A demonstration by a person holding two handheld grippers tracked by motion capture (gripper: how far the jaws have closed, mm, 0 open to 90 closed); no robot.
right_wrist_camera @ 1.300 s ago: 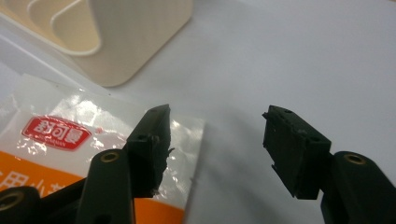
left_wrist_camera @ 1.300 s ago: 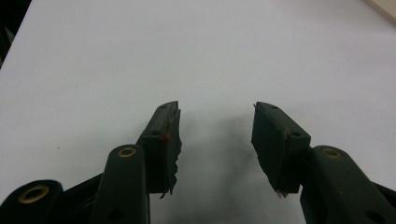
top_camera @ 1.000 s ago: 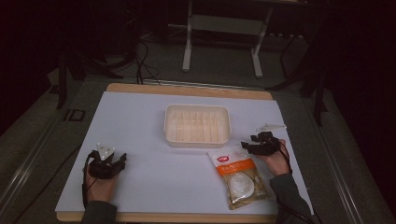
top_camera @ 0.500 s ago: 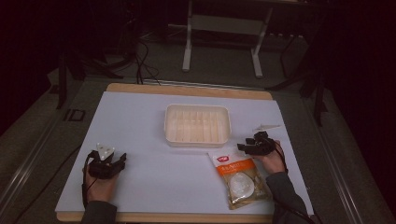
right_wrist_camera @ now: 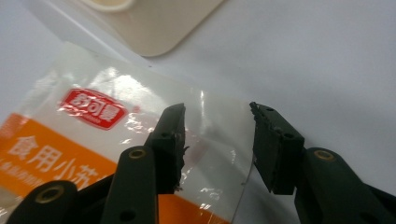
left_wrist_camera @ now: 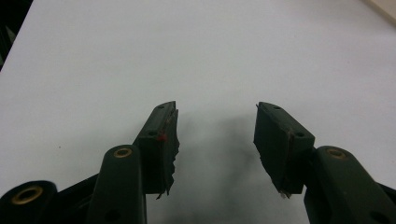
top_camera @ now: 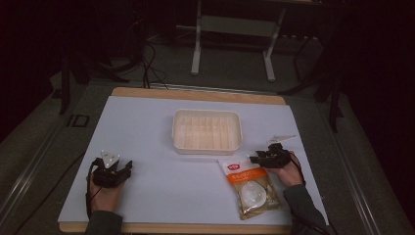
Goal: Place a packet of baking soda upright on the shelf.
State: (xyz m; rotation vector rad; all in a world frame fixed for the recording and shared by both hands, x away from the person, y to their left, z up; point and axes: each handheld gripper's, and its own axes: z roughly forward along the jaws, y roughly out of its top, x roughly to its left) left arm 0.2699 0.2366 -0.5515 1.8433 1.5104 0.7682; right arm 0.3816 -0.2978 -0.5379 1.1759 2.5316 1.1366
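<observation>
My right tongs (top_camera: 258, 159) sit low over the top edge of the bag (top_camera: 250, 185), a clear packet with a red label and an orange band that lies flat on the white tabletop (top_camera: 147, 132) at my right, just in front of the cream tray (top_camera: 207, 130). In the right gripper view the clear corner of the bag (right_wrist_camera: 140, 140) lies between the jaws, which have just been closing; they stand partly apart and the pads do not press on the plastic, so nothing is gripped. The rounded corner of the tray (right_wrist_camera: 159, 28) shows just beyond the bag's edge. My left tongs (top_camera: 122, 171) rest at the near left of the tabletop, well apart from the bag and the tray. In the left gripper view the left tongs (left_wrist_camera: 215, 135) stand wide apart over bare white tabletop (left_wrist_camera: 210, 51), holding nothing.
</observation>
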